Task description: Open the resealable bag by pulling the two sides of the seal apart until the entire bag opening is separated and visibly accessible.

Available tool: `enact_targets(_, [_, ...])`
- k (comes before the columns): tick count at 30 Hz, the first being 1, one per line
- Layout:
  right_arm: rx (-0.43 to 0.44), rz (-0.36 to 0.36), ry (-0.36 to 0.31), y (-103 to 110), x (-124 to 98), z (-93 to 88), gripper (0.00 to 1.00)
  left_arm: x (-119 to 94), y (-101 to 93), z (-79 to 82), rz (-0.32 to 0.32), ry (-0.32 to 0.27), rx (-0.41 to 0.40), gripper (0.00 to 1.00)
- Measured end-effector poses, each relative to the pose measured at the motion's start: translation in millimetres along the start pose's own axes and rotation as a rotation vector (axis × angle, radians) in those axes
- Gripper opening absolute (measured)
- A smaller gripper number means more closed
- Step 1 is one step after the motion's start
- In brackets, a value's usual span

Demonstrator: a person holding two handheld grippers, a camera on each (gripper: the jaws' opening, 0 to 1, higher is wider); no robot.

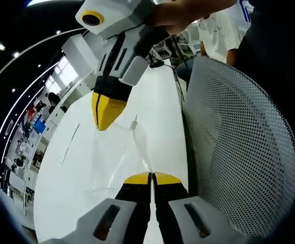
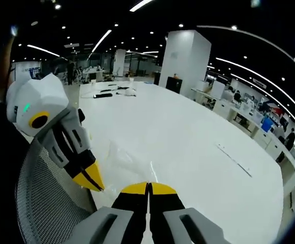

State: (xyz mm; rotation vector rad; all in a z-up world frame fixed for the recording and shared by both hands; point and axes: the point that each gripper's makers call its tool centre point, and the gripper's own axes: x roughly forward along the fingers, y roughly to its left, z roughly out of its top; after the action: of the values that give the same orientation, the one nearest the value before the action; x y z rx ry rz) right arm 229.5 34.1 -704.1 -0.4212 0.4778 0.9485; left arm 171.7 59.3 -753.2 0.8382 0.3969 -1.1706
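right now the clear bag [image 1: 137, 152] lies on the white bench [image 1: 86, 168] between your tools, beside a mesh chair [image 1: 238, 152]. your left tool [image 1: 151, 178] and right tool [image 2: 148, 187] are each clamped on its edge.

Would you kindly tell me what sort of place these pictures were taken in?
Probably a large open-plan office or lab: a long white table, rows of ceiling strip lights and distant desks with seated people, plus a white perforated mesh chair back beside the table.
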Motion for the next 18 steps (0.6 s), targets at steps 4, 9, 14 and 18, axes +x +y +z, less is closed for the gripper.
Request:
enact_targets(4, [0.002,-0.032,-0.018,-5,-2,4.7,0.0,0,0.5,4.1,-0.005,-0.008,-0.013,0.0])
enact_targets(9, [0.041,-0.09,-0.071,-15,-7,14.7,0.0,-3,1.0,11.6,-0.012,-0.033,-0.033,0.0])
enact_targets(14, [0.095,-0.125,-0.099,-26,-11,17.4,0.0,-5,6.8,16.2,0.001,-0.05,-0.057,0.0])
enact_targets(18, [0.1,-0.142,-0.112,-30,-14,22.8,0.0,-4,7.5,16.9,0.008,-0.051,-0.067,0.0])
